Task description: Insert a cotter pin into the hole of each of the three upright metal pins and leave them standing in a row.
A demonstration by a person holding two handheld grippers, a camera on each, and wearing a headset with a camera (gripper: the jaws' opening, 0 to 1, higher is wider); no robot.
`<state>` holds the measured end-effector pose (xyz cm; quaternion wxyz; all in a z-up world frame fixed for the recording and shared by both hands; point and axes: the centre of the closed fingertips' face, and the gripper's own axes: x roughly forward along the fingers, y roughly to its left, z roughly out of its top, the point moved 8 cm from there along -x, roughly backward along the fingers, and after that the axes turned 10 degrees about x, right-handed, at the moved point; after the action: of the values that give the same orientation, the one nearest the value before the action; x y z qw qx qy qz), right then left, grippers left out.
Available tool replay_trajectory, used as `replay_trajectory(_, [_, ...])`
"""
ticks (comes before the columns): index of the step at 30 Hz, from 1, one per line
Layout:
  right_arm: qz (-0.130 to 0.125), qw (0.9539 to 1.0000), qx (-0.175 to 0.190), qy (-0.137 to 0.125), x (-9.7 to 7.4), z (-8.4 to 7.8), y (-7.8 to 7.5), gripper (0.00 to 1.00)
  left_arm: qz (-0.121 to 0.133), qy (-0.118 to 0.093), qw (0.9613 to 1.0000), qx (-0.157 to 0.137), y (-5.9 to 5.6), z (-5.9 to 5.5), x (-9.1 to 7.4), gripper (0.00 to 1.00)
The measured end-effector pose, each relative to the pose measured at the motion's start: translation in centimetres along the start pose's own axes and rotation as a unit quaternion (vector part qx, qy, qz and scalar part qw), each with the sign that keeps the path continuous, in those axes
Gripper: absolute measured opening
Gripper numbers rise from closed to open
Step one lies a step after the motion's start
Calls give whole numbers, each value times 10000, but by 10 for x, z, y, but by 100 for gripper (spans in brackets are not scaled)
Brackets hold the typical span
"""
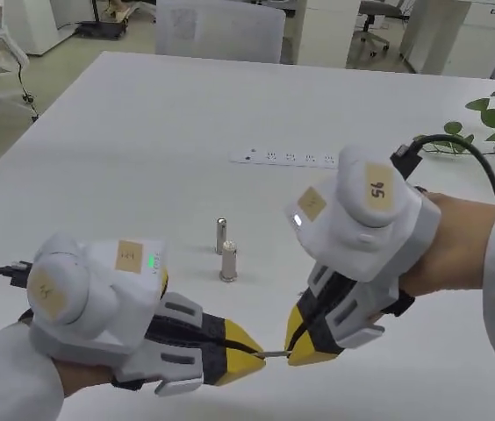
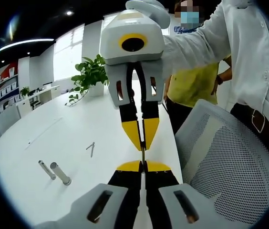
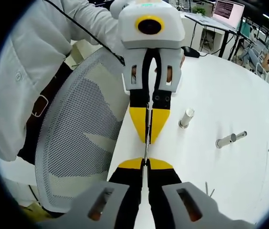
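At lower centre of the head view, left gripper (image 1: 256, 360) and right gripper (image 1: 296, 353) meet tip to tip, both sets of jaws pinched narrow on one cotter pin (image 1: 276, 354). Two upright metal pins (image 1: 227, 260) stand at mid-frame, apart from the grippers. Step, as judged: regrasping the cotter pin. Next move calls for one gripper letting go and the other aligning it with a hole.

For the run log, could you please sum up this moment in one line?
left gripper: shut on cotter pin | right gripper: shut on cotter pin | metal pins: two upright
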<state>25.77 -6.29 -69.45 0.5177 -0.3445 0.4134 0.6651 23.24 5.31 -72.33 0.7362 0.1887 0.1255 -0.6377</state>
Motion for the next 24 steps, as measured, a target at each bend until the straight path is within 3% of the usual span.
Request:
replay_trajectory(8, [-31,10000,23,-66,-1,2,-2,4,94,-108,9999,17,1,-2,-3,1])
replay_trajectory(15, [-75,9999,54,-52,-1,1,-5,4,281,-144,9995,-27,5,-10,-13,10])
replay_trajectory(20, [-100,9998,146,-24,0,-3,-9,4,672,-197,9975,-126,12,-21,-28,17])
replay_trajectory(24, [-97,9998,198,15,2,-7,-10,4,1095,-258,9933,-249,22,-33,-45,21])
